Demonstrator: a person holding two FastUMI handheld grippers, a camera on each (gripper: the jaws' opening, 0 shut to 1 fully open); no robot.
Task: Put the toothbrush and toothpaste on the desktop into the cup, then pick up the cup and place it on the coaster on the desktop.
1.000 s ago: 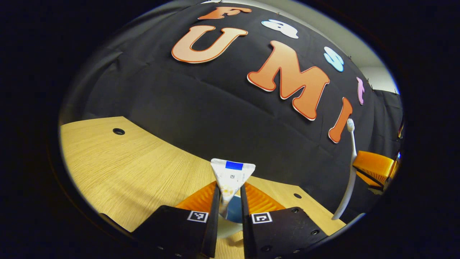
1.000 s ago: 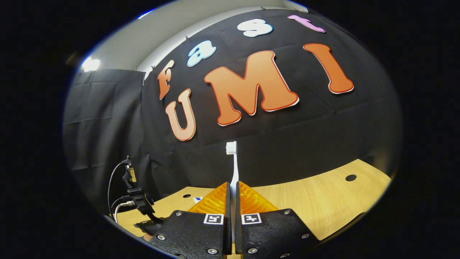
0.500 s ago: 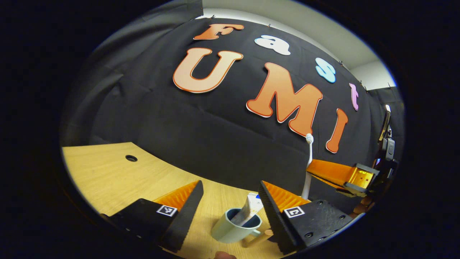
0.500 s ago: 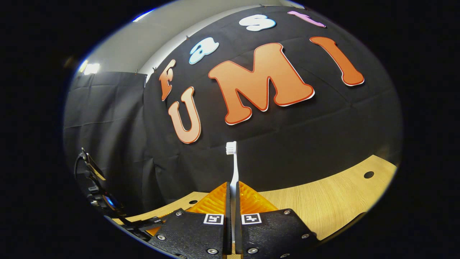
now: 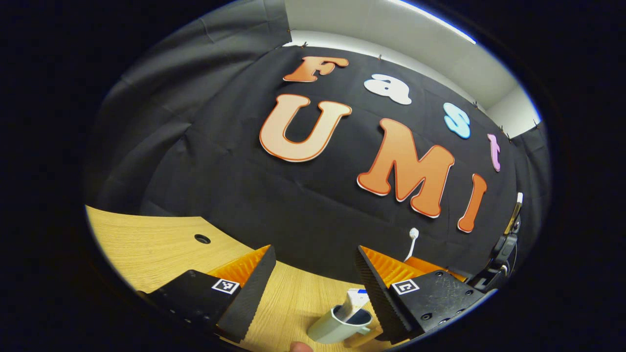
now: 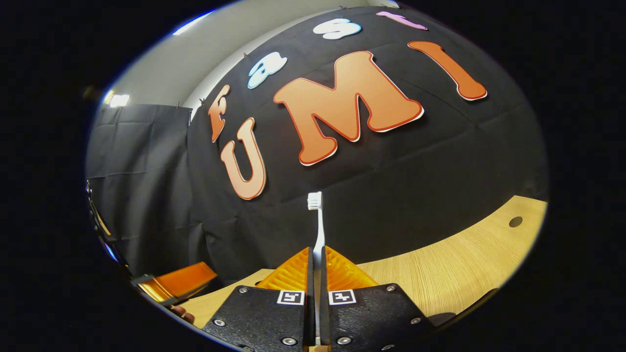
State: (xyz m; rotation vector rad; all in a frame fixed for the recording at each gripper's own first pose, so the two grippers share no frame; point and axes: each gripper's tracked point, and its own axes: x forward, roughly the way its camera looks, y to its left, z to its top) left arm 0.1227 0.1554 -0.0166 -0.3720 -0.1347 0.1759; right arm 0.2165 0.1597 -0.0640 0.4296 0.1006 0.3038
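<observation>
Toothbrush (image 6: 317, 230) in right claw (image 6: 316, 274)

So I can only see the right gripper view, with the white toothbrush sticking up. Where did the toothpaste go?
Observer: The white toothpaste tube is standing in the pale grey-blue cup on the wooden desktop.
Operator: Is the other gripper holding it?
Observer: No. The left gripper is open, its jaws wide apart above the cup.
Operator: Is my toothbrush near the cup?
Observer: The white toothbrush's bristle head pokes up beyond the left gripper's finger, on the far side from the cup, and the right gripper is shut on the brush.
</observation>
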